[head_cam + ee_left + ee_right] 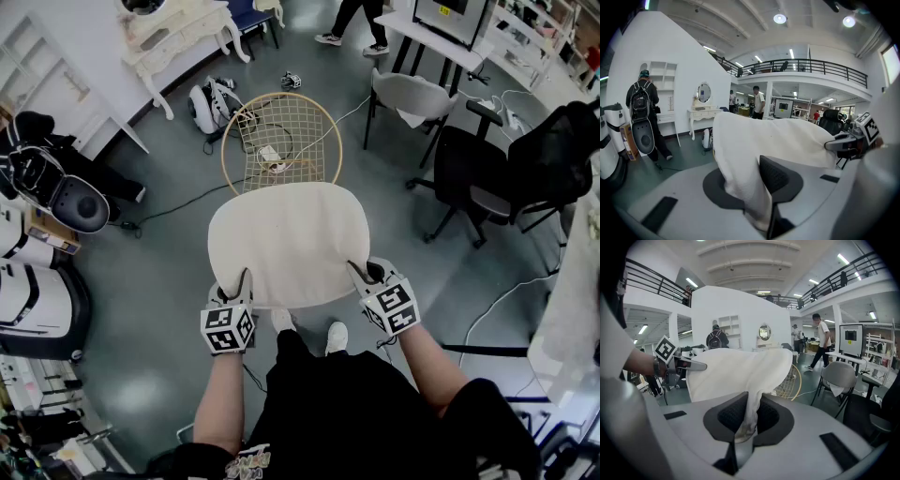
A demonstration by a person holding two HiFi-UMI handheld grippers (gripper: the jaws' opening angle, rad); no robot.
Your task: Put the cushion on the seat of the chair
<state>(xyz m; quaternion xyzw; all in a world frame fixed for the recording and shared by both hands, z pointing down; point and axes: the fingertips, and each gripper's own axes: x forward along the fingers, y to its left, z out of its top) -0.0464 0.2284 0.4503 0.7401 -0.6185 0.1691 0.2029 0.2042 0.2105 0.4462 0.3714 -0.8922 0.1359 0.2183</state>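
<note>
Head view: cushion (pixel 286 239), pinched by left gripper (pixel 242 284) and right gripper (pixel 364 274) (near corners only), hides part of chair (pixel 281 122)

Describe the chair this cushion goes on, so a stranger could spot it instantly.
On the grey floor, look just past the big white cushion held mid-picture. The chair there is a round gold hoop filled with wire grid, unlike the solid grey chair and black chair to its right.

Open lab hall: mezzanine (pixel 811 78), office chairs (pixel 469 167), monitor (pixel 850 339).
</note>
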